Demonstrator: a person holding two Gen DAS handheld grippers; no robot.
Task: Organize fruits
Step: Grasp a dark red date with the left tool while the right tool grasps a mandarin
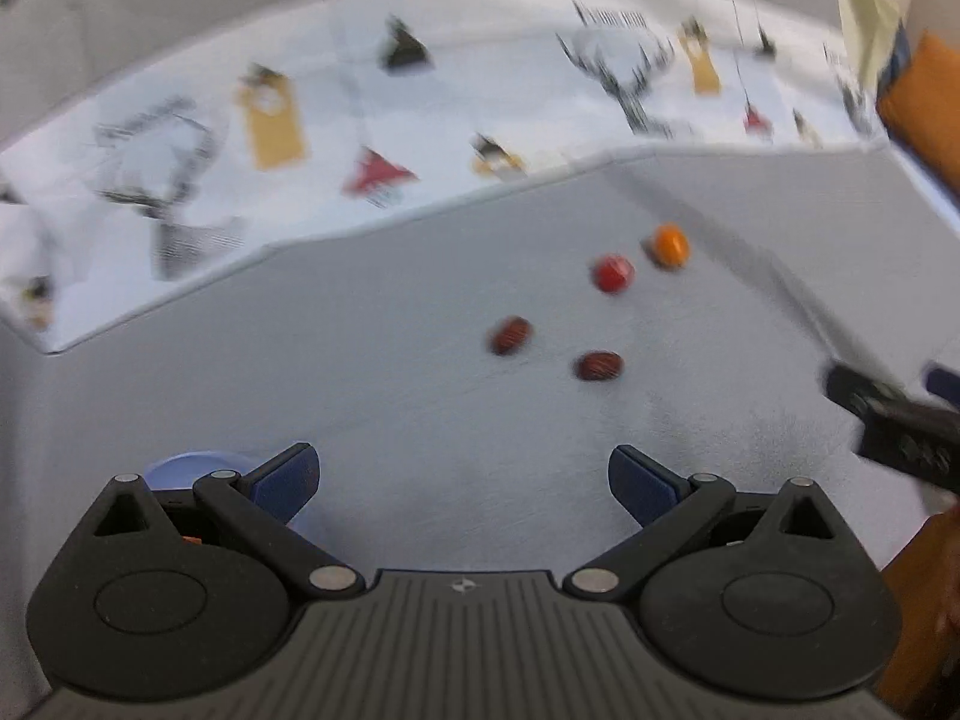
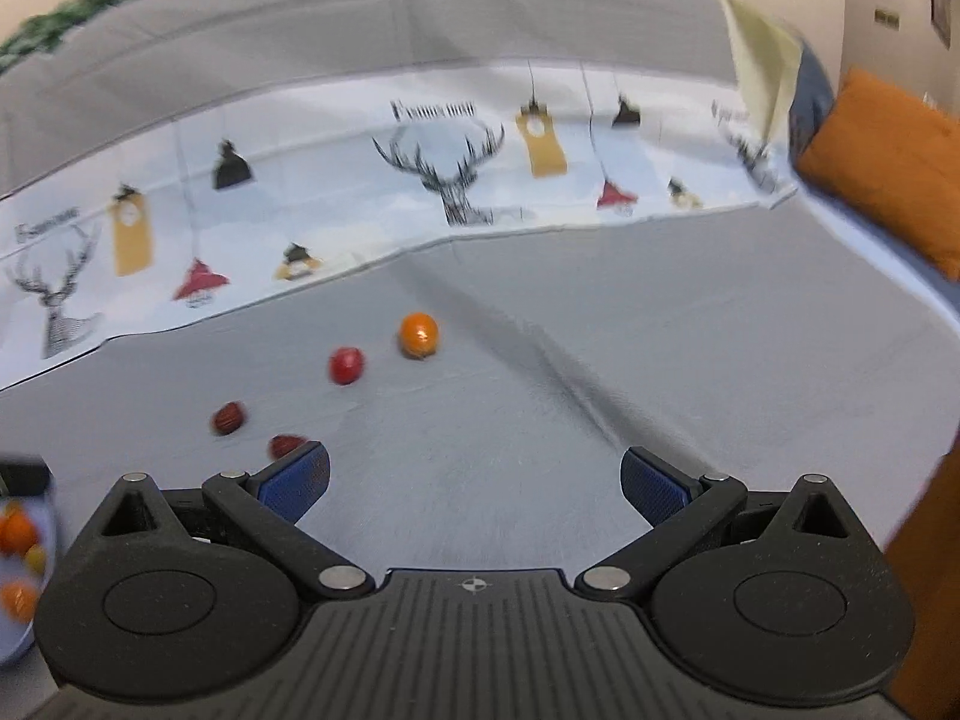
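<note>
- Both hand-held grippers, left and right, are spread wide, grasping nothing.
- Four loose fruits lie ahead on the grey worktop: orange fruit, red fruit, two dark brown ones.
- Bowl of fruit sits far left.

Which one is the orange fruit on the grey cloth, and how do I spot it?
Find the white cloth with deer drawings lying behind the grey cloth. Four small fruits sit loose in a line on the grey. The orange fruit is at the far end, nearest the deer, beside the red fruit; it alone is bright orange.
</note>
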